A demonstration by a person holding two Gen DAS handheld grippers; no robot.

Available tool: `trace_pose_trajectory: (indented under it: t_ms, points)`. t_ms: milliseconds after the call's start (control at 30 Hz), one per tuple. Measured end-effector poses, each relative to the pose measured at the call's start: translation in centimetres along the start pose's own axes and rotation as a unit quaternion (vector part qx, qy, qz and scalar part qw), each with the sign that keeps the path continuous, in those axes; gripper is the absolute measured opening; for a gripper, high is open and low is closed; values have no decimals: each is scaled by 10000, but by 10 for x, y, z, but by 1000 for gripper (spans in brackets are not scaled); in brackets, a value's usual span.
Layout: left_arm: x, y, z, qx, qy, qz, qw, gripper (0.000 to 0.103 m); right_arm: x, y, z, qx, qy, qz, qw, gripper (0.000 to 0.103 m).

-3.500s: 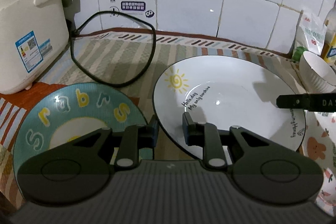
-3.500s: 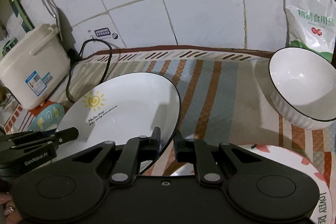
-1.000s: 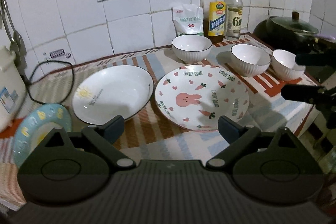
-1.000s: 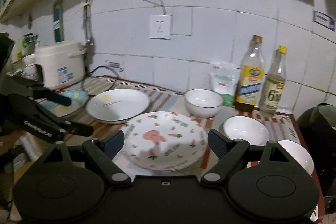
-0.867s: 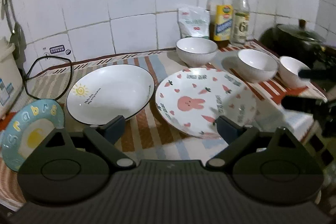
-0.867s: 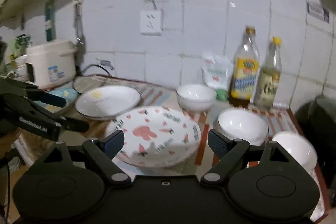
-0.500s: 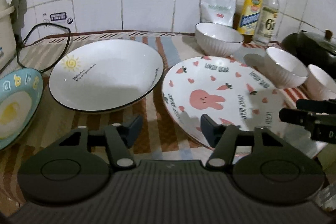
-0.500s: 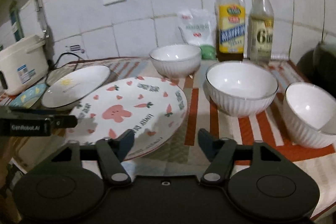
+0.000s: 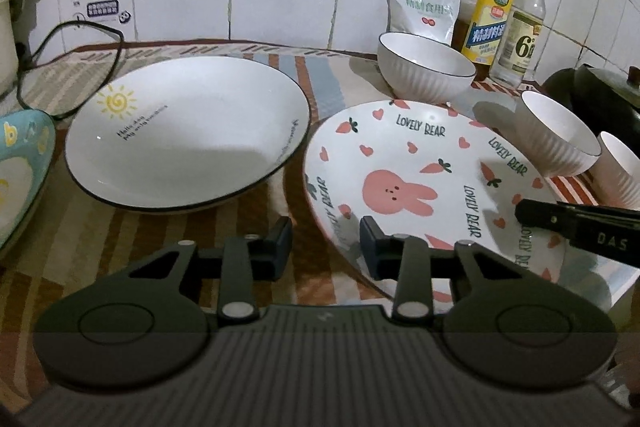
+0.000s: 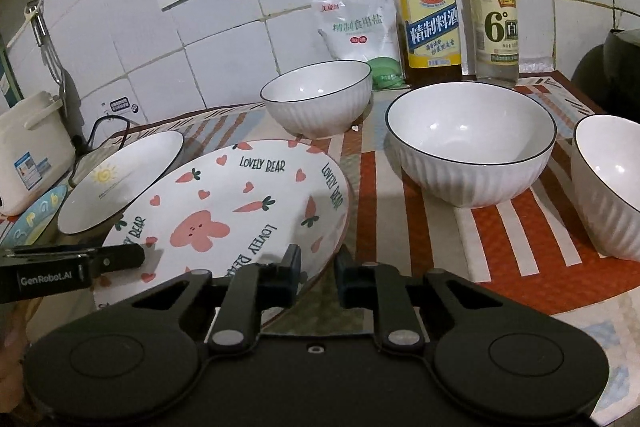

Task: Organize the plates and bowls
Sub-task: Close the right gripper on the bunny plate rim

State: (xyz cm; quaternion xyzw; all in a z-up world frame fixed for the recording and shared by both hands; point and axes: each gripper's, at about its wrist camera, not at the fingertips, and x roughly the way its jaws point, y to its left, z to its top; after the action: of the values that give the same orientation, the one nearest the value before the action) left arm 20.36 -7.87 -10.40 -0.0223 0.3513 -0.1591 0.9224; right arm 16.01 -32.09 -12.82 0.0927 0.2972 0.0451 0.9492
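Observation:
The bunny plate point(image 9: 420, 163) point(image 10: 240, 203), white with pink hearts and carrots, lies on the striped cloth. My left gripper point(image 9: 325, 245) straddles its left rim with jaws closing; a wide gap remains and the pads do not press. My right gripper point(image 10: 318, 269) has its closing jaws narrowed onto the plate's right rim, one finger over the plate and one outside. A white sun plate point(image 9: 192, 131) point(image 10: 120, 183) sits to the left, and a blue plate point(image 9: 20, 179) lies beyond it. Three white ribbed bowls point(image 10: 320, 99) point(image 10: 472, 147) point(image 10: 608, 179) stand behind and to the right.
Two bottles point(image 10: 428, 7) point(image 10: 494, 7) and a salt bag point(image 10: 356, 27) stand against the tiled wall. A rice cooker point(image 10: 28, 147) with a black cable point(image 9: 72, 67) is at far left. A dark pot point(image 9: 600, 87) is at far right. The counter edge runs just below the bunny plate.
Both grippers have come down and forward to the bunny plate, one on each side. Their jaws have narrowed from wide open to around its rim.

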Motion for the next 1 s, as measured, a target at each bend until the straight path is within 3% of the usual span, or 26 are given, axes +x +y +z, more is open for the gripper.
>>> trace_pose_trajectory:
  t_ms: [167, 233, 767, 1000]
  points:
    - [6, -3, 1, -100, 56, -96, 9999, 31, 11, -3, 4, 88, 115, 131, 9998, 28]
    - [7, -4, 2, -95, 62, -150, 9998, 24, 14, 0, 5, 71, 96, 82, 9999, 29]
    - [-12, -12, 0, 304, -147, 113, 9994, 25, -8, 16, 4, -15, 7, -173, 9998, 26]
    - [-18, -6, 0, 197, 100, -19, 9998, 25, -14, 14, 4, -42, 219, -80, 9997, 25]
